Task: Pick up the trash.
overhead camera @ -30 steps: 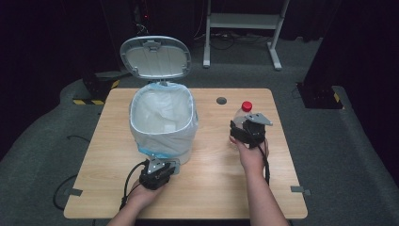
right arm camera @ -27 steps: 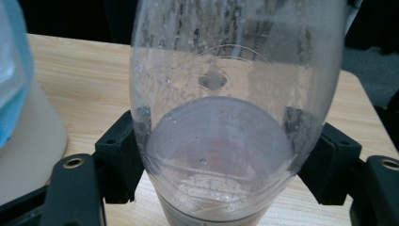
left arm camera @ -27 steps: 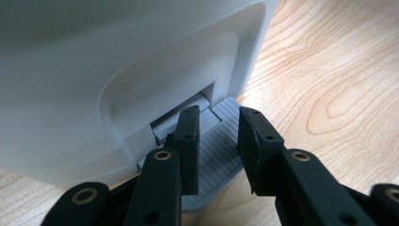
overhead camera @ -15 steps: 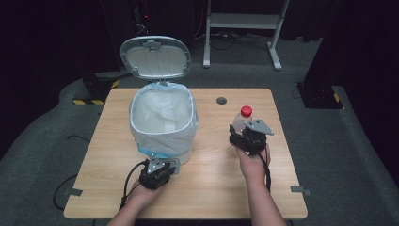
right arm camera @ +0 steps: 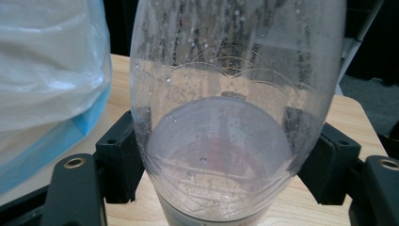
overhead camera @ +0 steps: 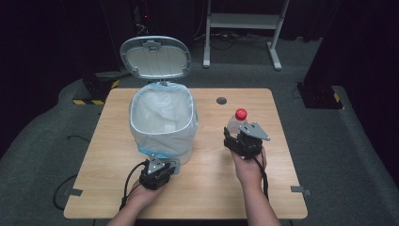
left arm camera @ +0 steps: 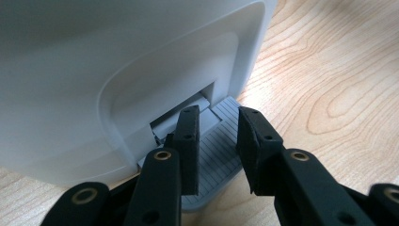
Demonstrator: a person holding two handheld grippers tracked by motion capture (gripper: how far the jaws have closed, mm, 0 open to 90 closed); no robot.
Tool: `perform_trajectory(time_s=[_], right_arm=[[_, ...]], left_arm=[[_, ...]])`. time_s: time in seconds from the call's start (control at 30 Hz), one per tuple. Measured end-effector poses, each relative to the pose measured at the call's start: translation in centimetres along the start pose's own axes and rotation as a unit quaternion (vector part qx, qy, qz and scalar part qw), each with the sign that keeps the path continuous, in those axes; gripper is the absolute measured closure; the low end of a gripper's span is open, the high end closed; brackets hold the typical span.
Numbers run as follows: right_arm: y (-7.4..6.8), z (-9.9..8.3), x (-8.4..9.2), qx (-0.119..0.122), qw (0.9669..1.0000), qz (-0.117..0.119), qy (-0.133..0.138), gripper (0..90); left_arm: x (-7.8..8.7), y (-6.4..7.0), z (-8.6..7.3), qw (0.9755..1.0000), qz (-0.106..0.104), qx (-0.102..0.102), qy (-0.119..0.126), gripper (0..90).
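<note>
My right tool [overhead camera: 237, 137] grips the bottle [overhead camera: 236, 122]; my left tool [left arm camera: 216, 141], jaws parted, presses the bin [overhead camera: 162, 120] pedal [left arm camera: 219, 148] at six o'clock.

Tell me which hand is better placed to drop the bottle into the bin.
Right: its gripper already clamps the clear red-capped plastic bottle beside the open white lined bin. The left gripper rests on the grey pedal.

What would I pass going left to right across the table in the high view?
Left tool at the foot pedal, white bin lined with a bag and its lid up, then the clear bottle with a red cap, gripped by the right tool.
</note>
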State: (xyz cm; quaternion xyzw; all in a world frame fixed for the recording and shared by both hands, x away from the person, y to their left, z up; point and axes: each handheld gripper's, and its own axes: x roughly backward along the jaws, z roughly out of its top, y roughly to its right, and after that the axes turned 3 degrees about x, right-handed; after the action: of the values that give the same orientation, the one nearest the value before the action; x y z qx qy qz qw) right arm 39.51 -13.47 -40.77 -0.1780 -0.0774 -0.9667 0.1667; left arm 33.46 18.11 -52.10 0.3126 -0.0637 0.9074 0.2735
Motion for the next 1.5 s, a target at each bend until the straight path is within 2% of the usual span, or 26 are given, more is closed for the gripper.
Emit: perform_trajectory(time_s=[0.07,0.17,0.47,0.7,0.73,1.0,1.27,1.5], right_arm=[[0.0,0.0,0.1,0.000,1.0000,0.001,0.003,26.6],[-0.2,0.2,0.7,-0.007,0.9997,0.005,0.022,26.6],[-0.6,1.1,2.4,0.000,0.9982,0.011,0.060,26.6],[-0.7,2.8,4.6,0.004,0.9956,0.012,0.093,26.6],[-0.8,3.4,5.3,0.006,0.9943,0.015,0.106,26.7],[-1.1,5.3,6.8,0.013,0.9905,0.014,0.136,26.7],[-1.5,6.9,7.5,0.017,0.9871,0.018,0.158,26.7],[-2.6,9.3,7.9,0.025,0.9839,0.022,0.176,26.7]], left_arm=[[0.0,0.0,0.0,1.0000,0.000,0.000,0.000,69.7],[0.0,0.0,0.0,1.0000,0.000,0.000,0.000,69.7],[0.0,-0.1,0.0,1.0000,-0.004,0.000,0.000,69.8],[0.0,-0.1,0.0,1.0000,-0.003,0.000,0.000,69.8],[0.0,-0.1,0.0,1.0000,-0.003,-0.001,0.000,69.8],[0.0,-0.1,0.0,1.0000,-0.004,-0.002,-0.002,69.8],[0.0,-0.1,0.0,1.0000,-0.004,-0.003,-0.001,69.8],[0.0,-0.1,0.0,1.0000,-0.003,-0.003,-0.003,69.7]])
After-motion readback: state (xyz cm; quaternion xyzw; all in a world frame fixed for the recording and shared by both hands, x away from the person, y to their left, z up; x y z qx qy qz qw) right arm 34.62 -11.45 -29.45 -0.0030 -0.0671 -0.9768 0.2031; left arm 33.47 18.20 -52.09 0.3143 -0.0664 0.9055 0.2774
